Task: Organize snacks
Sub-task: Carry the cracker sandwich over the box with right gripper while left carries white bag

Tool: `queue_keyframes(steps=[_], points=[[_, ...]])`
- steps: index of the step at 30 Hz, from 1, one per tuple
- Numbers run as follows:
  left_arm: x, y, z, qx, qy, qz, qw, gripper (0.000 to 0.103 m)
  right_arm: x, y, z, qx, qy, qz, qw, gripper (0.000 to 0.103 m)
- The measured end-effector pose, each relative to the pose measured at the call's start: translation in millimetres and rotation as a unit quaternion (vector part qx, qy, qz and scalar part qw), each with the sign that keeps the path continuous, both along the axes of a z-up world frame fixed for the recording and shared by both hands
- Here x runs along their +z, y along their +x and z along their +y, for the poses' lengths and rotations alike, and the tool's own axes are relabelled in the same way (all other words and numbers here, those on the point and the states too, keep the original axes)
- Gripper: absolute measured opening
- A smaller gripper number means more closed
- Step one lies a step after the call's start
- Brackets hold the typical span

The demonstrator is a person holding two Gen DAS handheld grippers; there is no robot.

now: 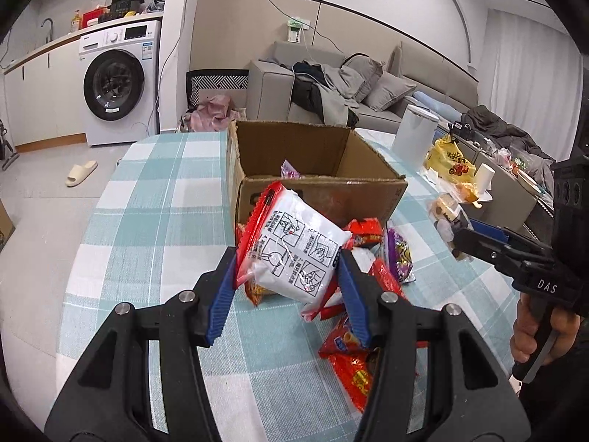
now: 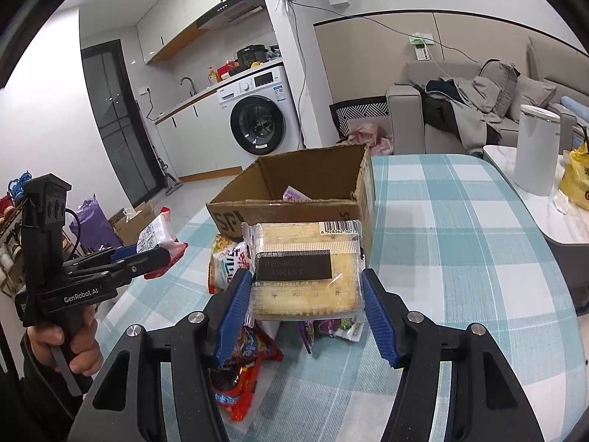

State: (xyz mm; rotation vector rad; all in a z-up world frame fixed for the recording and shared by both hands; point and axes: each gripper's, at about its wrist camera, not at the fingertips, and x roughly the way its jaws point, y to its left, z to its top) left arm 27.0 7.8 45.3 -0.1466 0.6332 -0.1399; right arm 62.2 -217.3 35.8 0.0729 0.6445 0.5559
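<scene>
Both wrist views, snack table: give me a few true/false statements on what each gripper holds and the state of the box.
1. The left gripper is shut on a white and red snack packet. True.
2. The right gripper is open and holds nothing. False: it is shut on a clear-wrapped cracker pack.
3. The cardboard box is closed with its flaps down. False: it is open at the top.
4. A purple packet already lies inside the box. True.
5. Loose snack packets lie on the checked tablecloth in front of the box. True.
</scene>
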Motion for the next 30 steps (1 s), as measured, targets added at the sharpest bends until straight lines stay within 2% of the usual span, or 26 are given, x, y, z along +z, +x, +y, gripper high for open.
queue_keyframes(steps=[16, 30], points=[[29.8, 22.4, -8.5, 0.003, -0.002, -0.025, 0.9997, 0.050, 27.3, 23.5, 13.1, 0.003, 0.007, -0.021, 1.000, 0.061], [35.2, 55.5, -6.3, 0.010, 0.000, -0.027, 0.9996, 0.050, 40.9, 46.8, 28.9, 0.003, 0.009, -0.026, 1.000, 0.061]])
